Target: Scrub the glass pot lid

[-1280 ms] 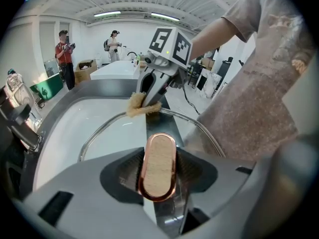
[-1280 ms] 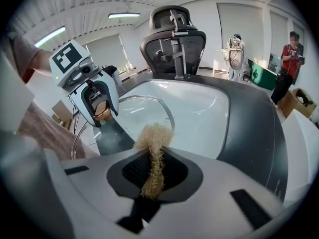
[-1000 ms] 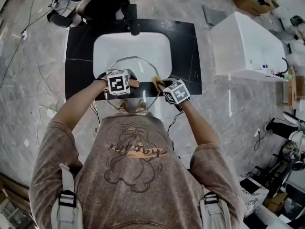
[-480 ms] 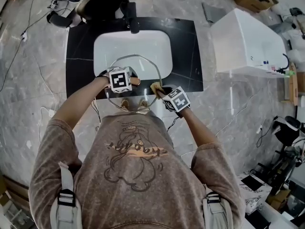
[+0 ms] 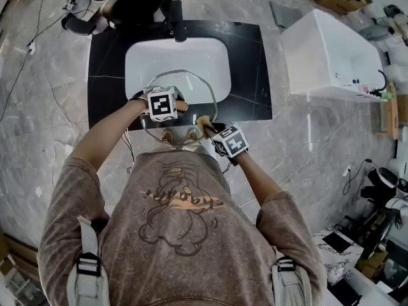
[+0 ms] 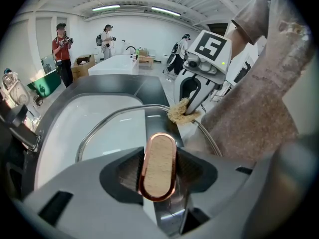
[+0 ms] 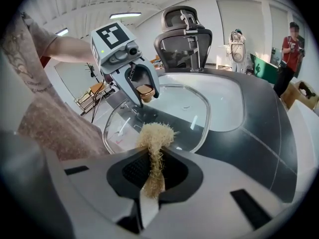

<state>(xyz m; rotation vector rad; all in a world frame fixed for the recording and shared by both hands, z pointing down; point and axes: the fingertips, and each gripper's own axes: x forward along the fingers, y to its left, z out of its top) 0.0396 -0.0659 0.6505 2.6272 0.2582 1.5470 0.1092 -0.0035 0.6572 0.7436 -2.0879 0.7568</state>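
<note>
Left gripper view: left tool clamped on wooden knob of glass lid, lid held over sink front, by counter edge. Right tool pinching fibre scrubber at lid rim. Risk: rim pressure pivots lid on knob, lid slips, strikes sink; scrubber tuft pulls loose.

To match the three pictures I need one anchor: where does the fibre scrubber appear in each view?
Head view: scrubber at centre, at the lid's near right rim.
Left gripper view: right of centre, at the rim, under the right claw.
Right gripper view: bottom centre, pinched in the right claw.
Shared landmark: the lid's metal rim.
</note>
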